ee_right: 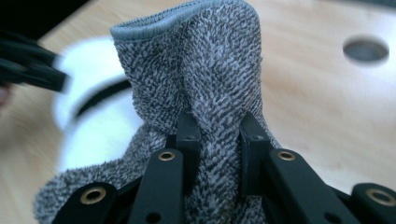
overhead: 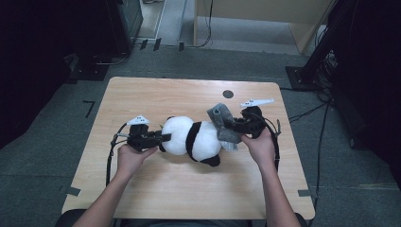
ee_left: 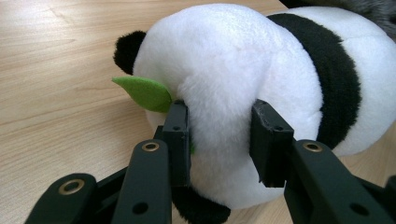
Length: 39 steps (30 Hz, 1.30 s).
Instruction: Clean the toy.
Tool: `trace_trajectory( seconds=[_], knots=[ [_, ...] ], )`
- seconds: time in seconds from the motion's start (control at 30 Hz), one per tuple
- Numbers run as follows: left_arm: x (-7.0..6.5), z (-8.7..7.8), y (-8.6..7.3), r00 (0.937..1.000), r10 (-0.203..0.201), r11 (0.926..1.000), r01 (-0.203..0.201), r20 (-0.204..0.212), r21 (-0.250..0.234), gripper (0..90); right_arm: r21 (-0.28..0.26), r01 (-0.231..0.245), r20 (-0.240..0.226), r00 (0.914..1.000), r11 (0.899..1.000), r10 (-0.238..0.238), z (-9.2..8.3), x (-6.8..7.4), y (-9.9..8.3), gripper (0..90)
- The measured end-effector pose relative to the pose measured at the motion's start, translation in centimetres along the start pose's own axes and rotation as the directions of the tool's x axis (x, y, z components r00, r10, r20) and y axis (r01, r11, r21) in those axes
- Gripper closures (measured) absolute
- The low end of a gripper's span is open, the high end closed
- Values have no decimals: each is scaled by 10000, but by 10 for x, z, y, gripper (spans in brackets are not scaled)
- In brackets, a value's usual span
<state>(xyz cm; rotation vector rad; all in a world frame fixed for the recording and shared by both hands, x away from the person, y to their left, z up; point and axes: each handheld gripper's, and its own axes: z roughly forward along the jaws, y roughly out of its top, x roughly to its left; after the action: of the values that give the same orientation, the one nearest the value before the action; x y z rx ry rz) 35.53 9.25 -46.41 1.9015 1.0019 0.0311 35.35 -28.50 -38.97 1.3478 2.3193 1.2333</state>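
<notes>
A black-and-white plush panda lies on its side in the middle of the wooden table. My left gripper is shut on the panda's white head, its pads pressed into the fur beside a green felt leaf. A grey knitted cloth with a light hem drapes over the panda's other end. My right gripper is shut on a fold of this cloth and holds it raised; the blurred panda lies behind it.
A round cable hole sits in the table near its far edge, seen also as the hole in the right gripper view. Black stands and cables crowd the floor to the right of the table.
</notes>
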Motion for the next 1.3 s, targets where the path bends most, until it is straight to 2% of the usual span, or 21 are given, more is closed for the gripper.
trace_trajectory(
  seconds=[0.13,0.3,0.5,0.63,0.73,0.8,0.87,0.97,1.03,1.17,1.3],
  knots=[
    [-2,0,0,10000,-21,10000,20,-50,-95,629,-333,677,-265,9973,9972,-686,-8,28,15,753],
    [-4,-2,-1,9999,-67,9997,65,-102,-215,629,-377,1470,-775,9857,9884,-1495,3,63,27,752],
    [-7,-2,-3,9997,-62,9995,55,-236,-321,627,-372,2260,-1380,9636,9734,-2290,34,98,37,752],
    [-9,-4,-4,9996,-36,9994,25,-296,-355,627,175,2646,-1640,9520,9642,-2583,64,115,36,751],
    [-10,-4,-5,9993,-17,9994,4,-370,-351,626,792,2809,-1523,9516,9565,-2669,85,118,29,744],
    [-10,-4,-5,9987,71,9996,-85,-500,-281,626,1015,3026,-1239,9491,9477,-2897,94,117,24,741],
    [-10,-4,-5,9989,49,9996,-62,-466,-282,627,919,2923,-1230,9520,9519,-2804,95,114,22,743],
    [-10,-3,-5,9986,94,9998,-104,-515,-185,629,998,3010,-1014,9513,9484,-2912,92,110,21,745],
    [-8,-3,-5,9987,122,9999,-127,-487,-113,634,1011,2902,-930,9551,9516,-2814,88,105,19,745],
    [-9,-4,-4,9987,223,9997,-226,-454,-67,636,925,2370,-878,9694,9671,-2291,77,90,15,745],
    [-8,-4,-5,9991,178,9998,-180,-379,-37,636,774,1996,-828,9776,9768,-1933,64,77,11,746]
  ],
)
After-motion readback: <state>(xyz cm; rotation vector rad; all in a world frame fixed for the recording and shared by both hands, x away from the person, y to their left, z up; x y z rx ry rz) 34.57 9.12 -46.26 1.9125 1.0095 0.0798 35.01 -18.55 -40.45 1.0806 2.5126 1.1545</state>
